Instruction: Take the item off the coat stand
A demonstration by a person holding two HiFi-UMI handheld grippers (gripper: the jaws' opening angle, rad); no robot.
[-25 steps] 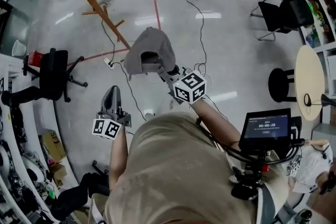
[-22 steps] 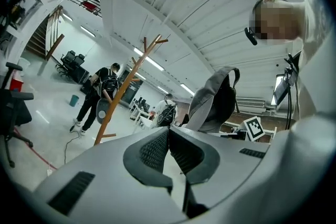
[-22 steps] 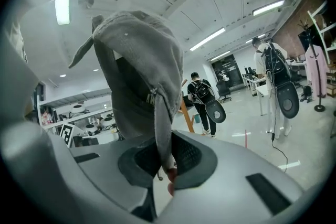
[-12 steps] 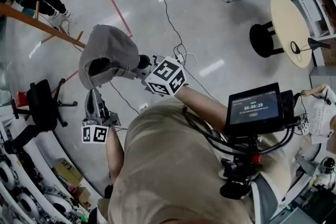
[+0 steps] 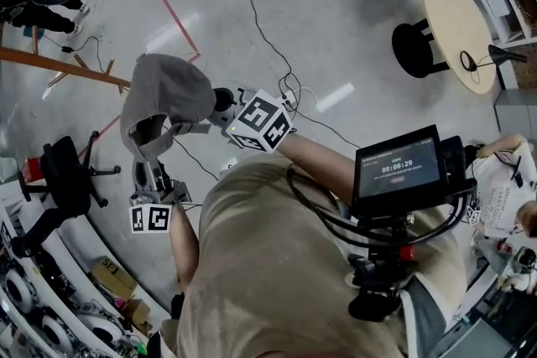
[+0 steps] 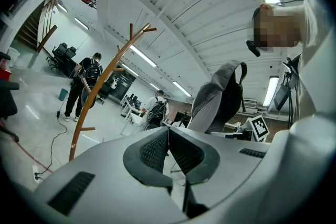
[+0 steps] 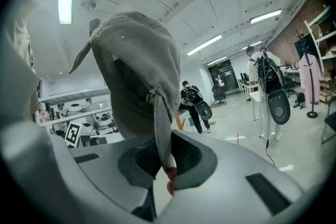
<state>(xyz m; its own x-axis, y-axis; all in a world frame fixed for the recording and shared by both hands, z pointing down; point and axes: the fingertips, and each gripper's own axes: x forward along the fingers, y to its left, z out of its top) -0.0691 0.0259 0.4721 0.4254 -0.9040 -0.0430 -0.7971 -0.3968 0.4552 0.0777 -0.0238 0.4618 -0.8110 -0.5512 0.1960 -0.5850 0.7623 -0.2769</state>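
Screen on the chest rig (image 5: 398,169): a timer in light digits, 00:00:29; the smaller line above it is too fine to read.
Right marker cube (image 5: 262,121): black-and-white square patterns only, no letters or digits.
Left marker cube (image 5: 151,218): the same kind of square patterns, nothing to read.
Cardboard box (image 5: 107,267): a few dark printed characters, too blurred to make out.
Printed sheet (image 5: 495,201): lines of print, too small to read.
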